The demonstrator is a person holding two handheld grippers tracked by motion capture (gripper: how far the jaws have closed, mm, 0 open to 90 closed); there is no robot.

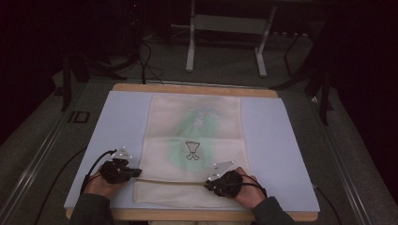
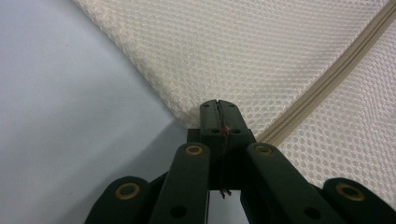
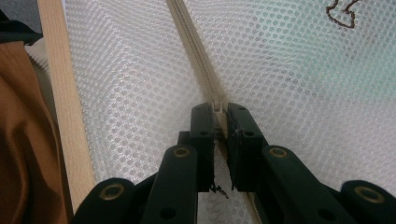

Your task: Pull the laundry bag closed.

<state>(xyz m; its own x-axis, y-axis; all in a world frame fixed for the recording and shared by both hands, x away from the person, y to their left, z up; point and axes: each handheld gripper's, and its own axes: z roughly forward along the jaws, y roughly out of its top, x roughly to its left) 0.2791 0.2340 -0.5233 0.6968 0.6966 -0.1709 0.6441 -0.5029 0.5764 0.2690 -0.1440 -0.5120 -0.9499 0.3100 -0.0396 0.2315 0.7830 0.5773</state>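
Observation:
A cream mesh bag (image 1: 195, 122) lies flat on a pale blue mat (image 1: 117, 122), with a green garment (image 1: 199, 140) showing through it. A beige zipper (image 1: 173, 181) runs across the bag near the front edge. My left gripper (image 1: 136, 172) is at the zipper's left end. In the left gripper view it (image 2: 218, 103) is shut on the bag's edge (image 2: 187, 112), beside the zipper (image 2: 336, 74). My right gripper (image 1: 208, 184) sits farther right on the zipper line. In the right gripper view it (image 3: 219, 109) is shut on the zipper slider (image 3: 217, 106), and the zipper (image 3: 194, 51) runs away ahead.
The mat covers a wooden table whose front edge (image 3: 65, 116) lies close beside the right gripper, next to a person's brown clothing (image 3: 23, 154). Cables (image 1: 94, 164) trail off the mat's left side. A white table frame (image 1: 225, 28) stands on the floor beyond.

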